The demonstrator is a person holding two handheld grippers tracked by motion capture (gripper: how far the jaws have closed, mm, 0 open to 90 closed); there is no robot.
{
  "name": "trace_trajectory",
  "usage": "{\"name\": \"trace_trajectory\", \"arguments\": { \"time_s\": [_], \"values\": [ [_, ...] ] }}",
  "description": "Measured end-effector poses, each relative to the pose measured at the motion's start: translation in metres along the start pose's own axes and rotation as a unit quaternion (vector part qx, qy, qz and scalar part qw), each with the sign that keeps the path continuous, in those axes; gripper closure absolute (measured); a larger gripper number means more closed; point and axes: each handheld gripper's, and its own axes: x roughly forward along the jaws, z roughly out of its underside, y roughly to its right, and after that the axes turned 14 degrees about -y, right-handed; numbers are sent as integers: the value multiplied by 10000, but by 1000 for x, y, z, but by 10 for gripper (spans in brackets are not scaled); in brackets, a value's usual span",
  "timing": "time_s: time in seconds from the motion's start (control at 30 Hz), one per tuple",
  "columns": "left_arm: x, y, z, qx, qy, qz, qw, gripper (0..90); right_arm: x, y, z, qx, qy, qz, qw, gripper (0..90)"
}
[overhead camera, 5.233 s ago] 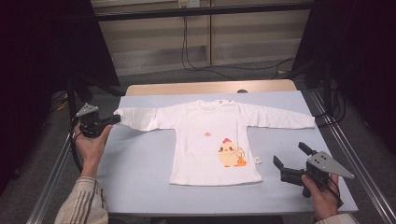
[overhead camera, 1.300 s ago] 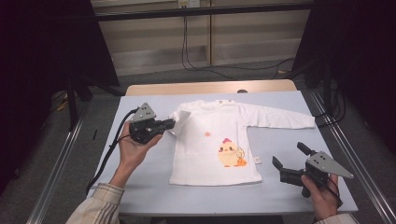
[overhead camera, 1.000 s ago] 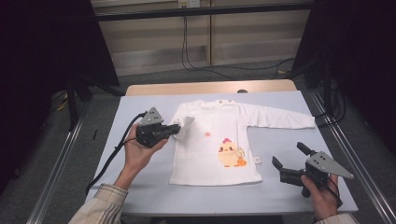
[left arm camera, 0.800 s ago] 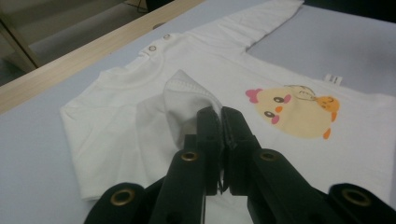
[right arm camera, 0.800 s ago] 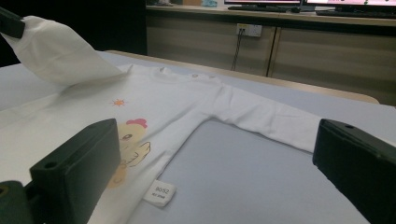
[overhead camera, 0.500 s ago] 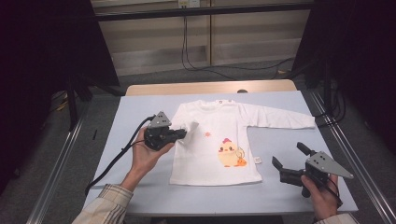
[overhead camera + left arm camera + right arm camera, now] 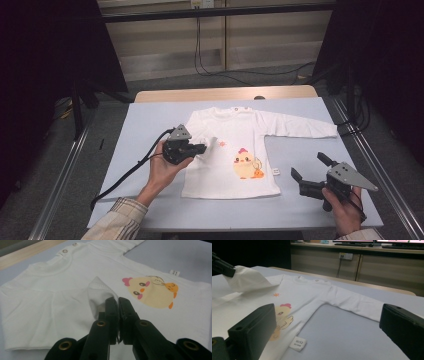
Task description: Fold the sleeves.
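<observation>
A white long-sleeved shirt with a yellow chick print lies flat, front up, in the middle of the pale blue surface, its neckline toward the far edge. The left tool is closed tight on the cuff of the shirt's left sleeve, and that sleeve is folded inward so that the pinched cuff sits over the chest, just beside the chick print. In the left gripper view the two black jaws meet with only a thin bit of white fabric between them, the cuff bunching up in a small peak above them. The other sleeve stretches out straight toward the right side of the surface. The right tool rests low near the front right corner of the surface, well apart from the shirt's hem, its jaws spread wide with nothing between them. A small white label sticks out at the shirt's side seam, close to that tool.
</observation>
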Motion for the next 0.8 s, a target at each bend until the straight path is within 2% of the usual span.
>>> {"name": "trace_trajectory", "arguments": {
  "time_s": [0.47, 0.77, 0.8],
  "values": [
    [22, 8, 4, 104, -255, 105, 9996, 863, 0, 0, 0, -21, -8, 3, 10000, 7],
    [36, 14, 8, 242, -180, 191, 9994, 863, 0, 0, 0, -24, -11, -8, 10000, 7],
    [37, 15, 9, 311, -194, 209, 9991, 862, 0, 0, 0, -25, -13, -8, 10000, 7]
  ]
}}
